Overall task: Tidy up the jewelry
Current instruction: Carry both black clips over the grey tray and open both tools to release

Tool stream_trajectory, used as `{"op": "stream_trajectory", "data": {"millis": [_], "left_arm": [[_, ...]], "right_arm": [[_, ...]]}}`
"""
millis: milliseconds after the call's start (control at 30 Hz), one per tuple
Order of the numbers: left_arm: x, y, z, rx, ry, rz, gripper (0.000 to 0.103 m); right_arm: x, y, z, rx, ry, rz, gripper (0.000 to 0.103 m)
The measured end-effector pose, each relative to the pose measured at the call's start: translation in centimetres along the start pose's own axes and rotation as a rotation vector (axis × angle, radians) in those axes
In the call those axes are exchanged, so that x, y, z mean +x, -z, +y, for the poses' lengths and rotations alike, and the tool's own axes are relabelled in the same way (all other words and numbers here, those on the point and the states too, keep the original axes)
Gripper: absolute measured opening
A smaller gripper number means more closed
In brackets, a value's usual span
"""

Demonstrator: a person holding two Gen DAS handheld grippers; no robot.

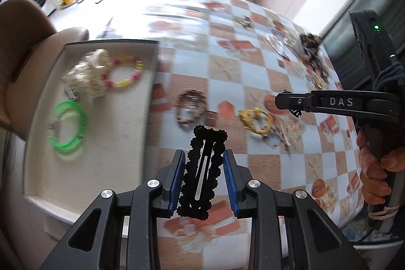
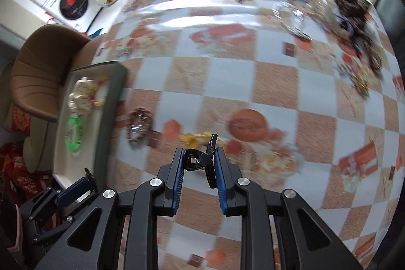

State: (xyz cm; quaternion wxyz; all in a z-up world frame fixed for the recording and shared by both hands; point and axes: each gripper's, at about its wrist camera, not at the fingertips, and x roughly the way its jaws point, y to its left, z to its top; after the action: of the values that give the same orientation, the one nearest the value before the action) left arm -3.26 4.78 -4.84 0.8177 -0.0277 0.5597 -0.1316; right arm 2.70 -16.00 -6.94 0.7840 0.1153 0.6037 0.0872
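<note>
Tray (image 1: 152, 72) with bracelets is seen at far left on the worktop (image 1: 227, 82). A black snap hair clip (image 1: 200, 173) is gripped lengthwise in the left gripper (image 1: 203, 180) jaws, nearer the tray. A small black claw clip (image 2: 202, 158) is clamped by the right gripper (image 2: 198, 176), farther right.

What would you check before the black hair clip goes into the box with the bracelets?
1. Black hair clip held between left gripper jaws: ok.
2. Right gripper holding a small black clip: ok.
3. Box has bare floor near the green bracelet: ok.
4. Left gripper above the box: not ok, it is over the tablecloth.
5. Firmness of either grip: cannot tell.
</note>
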Motion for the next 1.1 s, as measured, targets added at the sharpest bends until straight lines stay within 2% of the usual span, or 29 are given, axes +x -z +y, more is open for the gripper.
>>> {"op": "stream_trajectory", "data": {"millis": [367,667,867,1100], "left_arm": [[-2.6,1.4,9.5,-0.162,-0.120,-0.047,0.034],[-2.2,3.2,16.5,-0.308,-0.233,-0.055,0.034],[-0.7,4.1,18.9,-0.360,-0.284,-0.040,0.034],[0.9,4.5,19.8,-0.370,-0.301,-0.024,0.034]], "right_arm": [[3.0,-1.7,11.5,-0.181,-0.113,0.019,0.025],[7.5,-2.3,20.4,-0.305,-0.194,0.075,0.025],[10.6,-2.2,24.6,-0.360,-0.224,0.120,0.025],[13.8,-2.4,26.7,-0.356,-0.232,0.184,0.025]]}}
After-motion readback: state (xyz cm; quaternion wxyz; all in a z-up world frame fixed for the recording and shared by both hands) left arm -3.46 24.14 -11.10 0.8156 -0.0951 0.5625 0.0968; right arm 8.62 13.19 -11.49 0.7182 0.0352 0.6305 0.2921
